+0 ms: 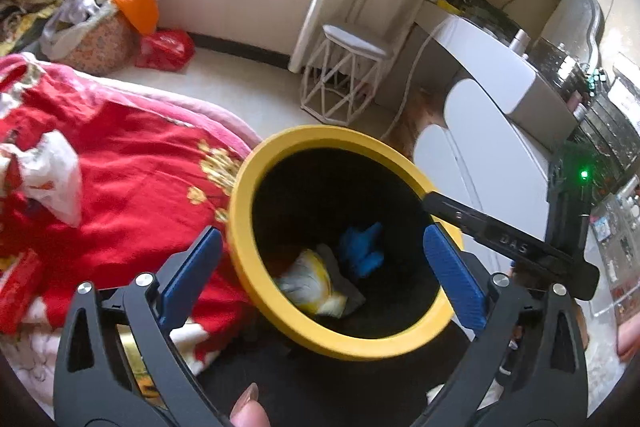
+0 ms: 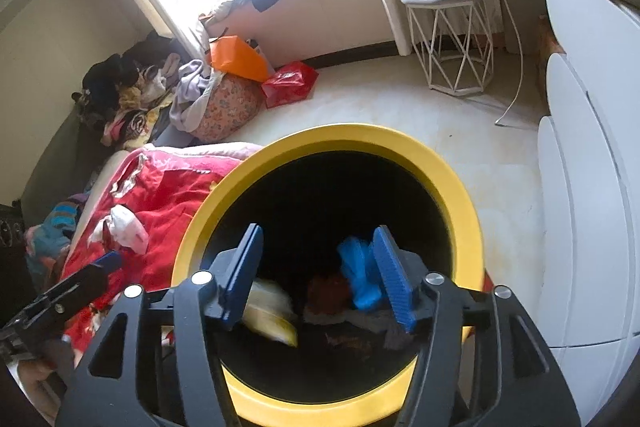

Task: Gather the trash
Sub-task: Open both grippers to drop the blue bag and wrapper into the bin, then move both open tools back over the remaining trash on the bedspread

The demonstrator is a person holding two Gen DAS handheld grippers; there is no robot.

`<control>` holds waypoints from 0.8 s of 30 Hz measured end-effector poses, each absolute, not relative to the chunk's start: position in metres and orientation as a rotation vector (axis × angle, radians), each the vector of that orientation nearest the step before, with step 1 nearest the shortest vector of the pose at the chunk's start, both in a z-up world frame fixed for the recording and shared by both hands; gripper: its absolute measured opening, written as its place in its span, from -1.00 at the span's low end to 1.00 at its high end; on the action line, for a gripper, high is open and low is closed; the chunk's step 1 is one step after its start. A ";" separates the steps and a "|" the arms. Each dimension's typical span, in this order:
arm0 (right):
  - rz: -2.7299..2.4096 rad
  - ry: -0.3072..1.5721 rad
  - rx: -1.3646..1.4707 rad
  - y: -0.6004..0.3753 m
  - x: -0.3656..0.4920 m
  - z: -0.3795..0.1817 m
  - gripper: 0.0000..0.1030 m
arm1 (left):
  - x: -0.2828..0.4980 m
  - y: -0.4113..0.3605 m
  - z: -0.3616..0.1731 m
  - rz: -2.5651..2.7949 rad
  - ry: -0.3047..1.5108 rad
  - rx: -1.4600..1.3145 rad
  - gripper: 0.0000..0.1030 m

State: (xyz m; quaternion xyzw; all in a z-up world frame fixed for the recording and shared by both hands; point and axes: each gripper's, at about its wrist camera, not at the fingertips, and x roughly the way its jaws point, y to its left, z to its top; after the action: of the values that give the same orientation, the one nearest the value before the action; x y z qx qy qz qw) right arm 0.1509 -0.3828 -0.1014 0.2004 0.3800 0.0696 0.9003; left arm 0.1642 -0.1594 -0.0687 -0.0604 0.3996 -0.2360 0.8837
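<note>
Trash, blue [image 1: 362, 247] and yellow-white [image 1: 312, 283], lies inside the yellow-rimmed bin [image 1: 248, 211]; my left gripper [image 1: 320, 267] gapes wide, right gripper [image 2: 316, 271] half-open, both empty, so I should lift clear of its rim

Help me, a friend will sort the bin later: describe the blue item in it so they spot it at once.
Find the yellow-rimmed bin beside the red blanket. Deep inside its black interior lies a crumpled blue item, right of a white-and-yellow wrapper. It is the only bright blue piece there.
</note>
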 end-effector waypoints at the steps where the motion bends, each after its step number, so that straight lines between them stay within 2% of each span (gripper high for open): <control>1: 0.145 0.779 0.408 -0.381 0.150 -0.100 0.15 | 0.162 -0.158 -0.067 -0.478 0.821 -0.119 0.80; 13: 0.185 0.706 0.291 -0.345 0.141 -0.078 0.32 | 0.144 -0.122 -0.048 -0.376 0.716 -0.127 0.80; 24: 0.247 0.664 0.221 -0.308 0.137 -0.057 0.37 | 0.133 -0.086 -0.027 -0.301 0.632 -0.161 0.80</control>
State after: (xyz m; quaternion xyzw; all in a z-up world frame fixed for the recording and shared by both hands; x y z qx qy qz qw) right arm 0.1368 -0.3079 -0.0575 0.1080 0.3246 0.1209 0.9318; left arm 0.1326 -0.0861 -0.0267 -0.0786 0.3094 -0.1470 0.9362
